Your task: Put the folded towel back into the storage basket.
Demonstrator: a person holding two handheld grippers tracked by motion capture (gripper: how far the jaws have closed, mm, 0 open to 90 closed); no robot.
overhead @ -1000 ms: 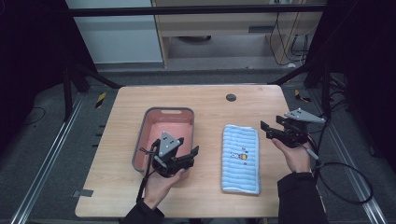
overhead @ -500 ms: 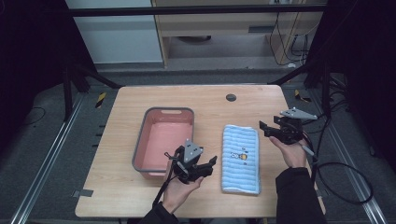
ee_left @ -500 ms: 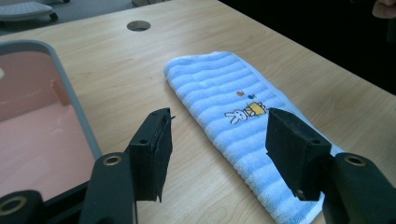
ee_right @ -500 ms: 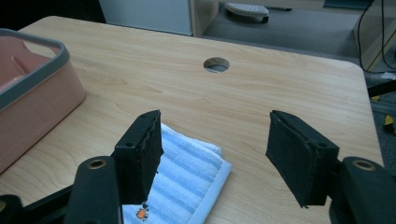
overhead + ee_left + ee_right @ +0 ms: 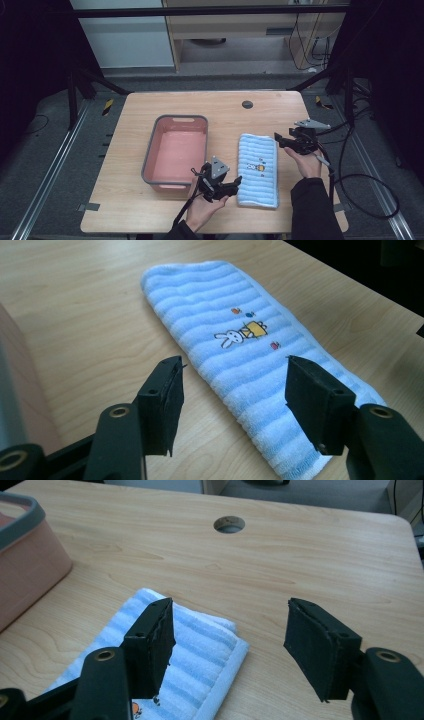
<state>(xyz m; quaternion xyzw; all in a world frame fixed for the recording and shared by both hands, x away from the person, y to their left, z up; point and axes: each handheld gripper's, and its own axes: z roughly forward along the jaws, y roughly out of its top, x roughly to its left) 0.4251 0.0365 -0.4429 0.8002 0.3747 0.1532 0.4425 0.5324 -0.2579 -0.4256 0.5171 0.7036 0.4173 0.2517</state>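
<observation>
A folded blue-striped towel lies flat on the wooden table, right of centre, its long axis running 12 to 6 o'clock; a small rabbit print marks its top face. A pink tub with a grey rim stands just beside it at 9 o'clock, apart from it.

Left gripper – held low at the towel's 7 o'clock corner, jaws spread wide with nothing between them; in the left gripper view they frame the towel's near end.

Right gripper – at the towel's 2 o'clock corner, jaws likewise parted and empty; in the right gripper view the left jaw sits over the towel's corner. A round cable hole lies at 12 o'clock on the table.
</observation>
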